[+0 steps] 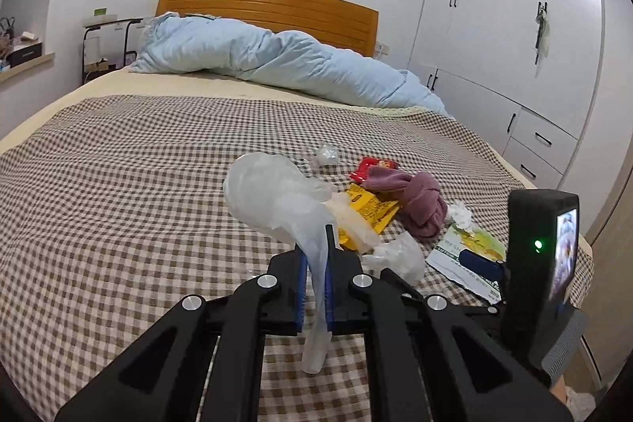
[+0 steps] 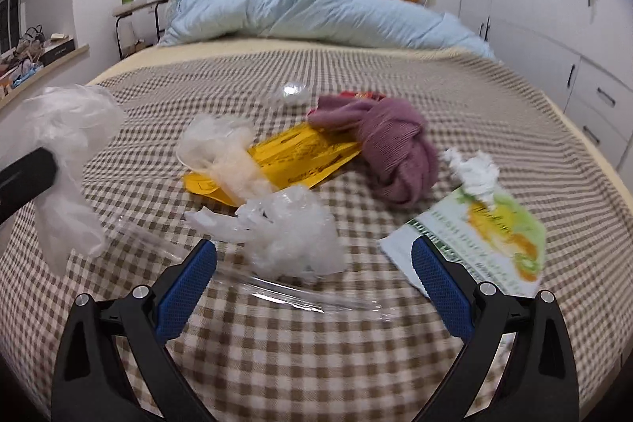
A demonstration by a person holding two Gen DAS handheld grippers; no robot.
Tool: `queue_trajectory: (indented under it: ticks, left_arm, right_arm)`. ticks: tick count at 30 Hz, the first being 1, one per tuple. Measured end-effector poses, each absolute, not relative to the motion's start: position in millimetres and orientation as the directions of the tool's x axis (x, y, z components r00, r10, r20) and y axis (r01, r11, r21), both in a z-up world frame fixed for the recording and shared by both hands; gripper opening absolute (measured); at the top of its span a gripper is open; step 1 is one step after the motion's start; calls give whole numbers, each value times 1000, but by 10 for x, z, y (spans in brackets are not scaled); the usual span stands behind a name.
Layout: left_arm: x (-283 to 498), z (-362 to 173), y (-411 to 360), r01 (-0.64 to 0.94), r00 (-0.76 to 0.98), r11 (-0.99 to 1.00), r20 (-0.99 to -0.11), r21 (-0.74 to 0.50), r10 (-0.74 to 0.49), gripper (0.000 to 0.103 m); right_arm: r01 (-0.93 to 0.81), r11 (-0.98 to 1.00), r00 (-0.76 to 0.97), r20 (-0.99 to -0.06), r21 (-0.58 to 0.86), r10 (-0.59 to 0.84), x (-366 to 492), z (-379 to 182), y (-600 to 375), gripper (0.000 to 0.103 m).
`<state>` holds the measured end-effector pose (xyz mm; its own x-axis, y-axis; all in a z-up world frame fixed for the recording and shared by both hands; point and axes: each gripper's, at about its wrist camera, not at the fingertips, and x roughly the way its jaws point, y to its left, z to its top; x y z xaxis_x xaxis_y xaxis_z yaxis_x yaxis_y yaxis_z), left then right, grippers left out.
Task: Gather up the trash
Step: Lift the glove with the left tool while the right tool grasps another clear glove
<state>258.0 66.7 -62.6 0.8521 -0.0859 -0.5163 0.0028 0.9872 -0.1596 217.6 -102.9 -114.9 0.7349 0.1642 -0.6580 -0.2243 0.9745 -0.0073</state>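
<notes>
Left wrist view first: the left gripper (image 1: 315, 256) was clamped tight on a clear bag (image 1: 273, 196), pinching its neck between the blue pads (image 1: 300, 287). The bag ballooned up toward 11 o'clock, and a twisted tail hung down past the jaws at 6 over the checked bedspread (image 1: 118, 184). The rest of the trash sat at about 2 o'clock from the gripper: a yellow packet (image 1: 370, 208), a red wrapper (image 1: 370, 167) beyond it, a purple cloth (image 1: 419, 202) bunched up just right of those, a white tissue (image 1: 461, 214) and a printed leaflet (image 1: 470, 248) further right. A small clear wad (image 1: 326, 155) lay at 12, well apart from the pile. The right gripper's camera body (image 1: 542, 256) showed at 3 o'clock.

Right wrist view, kinda blurry: the right gripper (image 2: 314, 263) had its jaws spread wide, nothing pinched. A crumpled plastic wad (image 2: 292, 232) sat right between the fingers (image 2: 190, 275) on the bedspread (image 2: 395, 362), with a flat clear strip (image 2: 300, 293) lying below it at 6. The packet (image 2: 300, 157) was at 12 with more crumpled film (image 2: 221, 149) on its left end, the cloth (image 2: 391, 145) at 1, the tissue (image 2: 474, 173) and leaflet (image 2: 486, 236) at 2 to 3. The held bag (image 2: 67, 153) hung at 9 o'clock off the left gripper's tip (image 2: 27, 169).
</notes>
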Motion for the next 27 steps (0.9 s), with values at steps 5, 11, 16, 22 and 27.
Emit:
queue_trajectory:
  ticks: [5, 11, 16, 22, 27]
  left_arm:
    - [2592, -648, 746, -6, 847, 983, -523, -185, -94, 4]
    - [2581, -643, 725, -4, 848, 984, -523, -177, -91, 4]
    - [2589, -655, 706, -8, 848, 984, -524, -176, -86, 4]
    - [2567, -646, 669, -2, 851, 985, -518, -175, -90, 4]
    - [2508, -603, 667, 1, 862, 984, -498, -180, -92, 4]
  right_arm:
    - [-272, 962, 693, -690, 13, 206, 2276, -1234, -948, 95]
    - [-292, 951, 656, -703, 100, 276, 2303, -1270, -1024, 38]
    - [-261, 955, 730, -619, 141, 291, 2149, -1129, -1188, 35]
    - [-284, 955, 790, -543, 86, 284, 1944, -990, -1161, 34]
    - [-285, 955, 809, -516, 76, 282, 1872, -925, -1185, 34]
